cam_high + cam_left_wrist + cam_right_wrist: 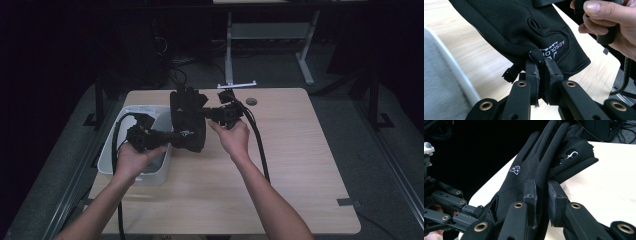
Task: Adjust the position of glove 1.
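A black glove (187,120) with a small white logo hangs above the wooden table (300,165), stretched between both grippers. My left gripper (172,135) comes in from the left, over the bin's edge. In the left gripper view its jaws (541,63) are shut on the cuff edge of the glove (524,30), next to a small pull tab. My right gripper (206,114) reaches in from the right. Seen from the right gripper view, its jaws (541,186) pinch the side of the glove (534,167), whose fingers point up and away.
A white bin (112,150) sits at the table's left edge, below my left hand. A round grommet (251,101) marks the table's far side. Black cables (260,145) trail from both grippers. A white desk frame (229,50) stands behind the table in the dark.
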Action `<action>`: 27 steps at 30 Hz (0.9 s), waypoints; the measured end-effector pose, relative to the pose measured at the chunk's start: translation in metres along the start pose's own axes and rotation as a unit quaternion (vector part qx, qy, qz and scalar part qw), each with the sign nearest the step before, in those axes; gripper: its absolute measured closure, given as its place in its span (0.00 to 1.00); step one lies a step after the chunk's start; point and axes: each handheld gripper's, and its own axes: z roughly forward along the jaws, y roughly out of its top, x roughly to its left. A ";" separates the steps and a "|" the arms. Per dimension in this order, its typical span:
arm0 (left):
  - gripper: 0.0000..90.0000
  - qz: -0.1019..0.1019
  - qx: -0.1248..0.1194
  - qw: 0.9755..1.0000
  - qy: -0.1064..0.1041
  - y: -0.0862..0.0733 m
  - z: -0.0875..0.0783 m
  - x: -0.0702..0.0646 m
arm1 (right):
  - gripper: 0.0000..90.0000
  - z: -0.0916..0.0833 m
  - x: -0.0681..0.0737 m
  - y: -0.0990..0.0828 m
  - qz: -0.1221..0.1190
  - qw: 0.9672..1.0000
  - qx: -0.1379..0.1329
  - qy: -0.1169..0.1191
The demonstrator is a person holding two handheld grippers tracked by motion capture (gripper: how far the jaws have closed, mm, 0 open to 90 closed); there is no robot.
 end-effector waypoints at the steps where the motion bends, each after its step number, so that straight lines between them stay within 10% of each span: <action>1: 0.92 -0.002 -0.001 1.000 0.001 -0.001 -0.002 0.002 | 0.87 0.003 0.002 0.001 -0.001 1.000 0.000 0.001; 27: 0.92 -0.054 0.013 0.998 0.041 -0.035 -0.048 0.068 | 0.87 0.095 0.030 0.004 0.009 0.999 0.024 0.030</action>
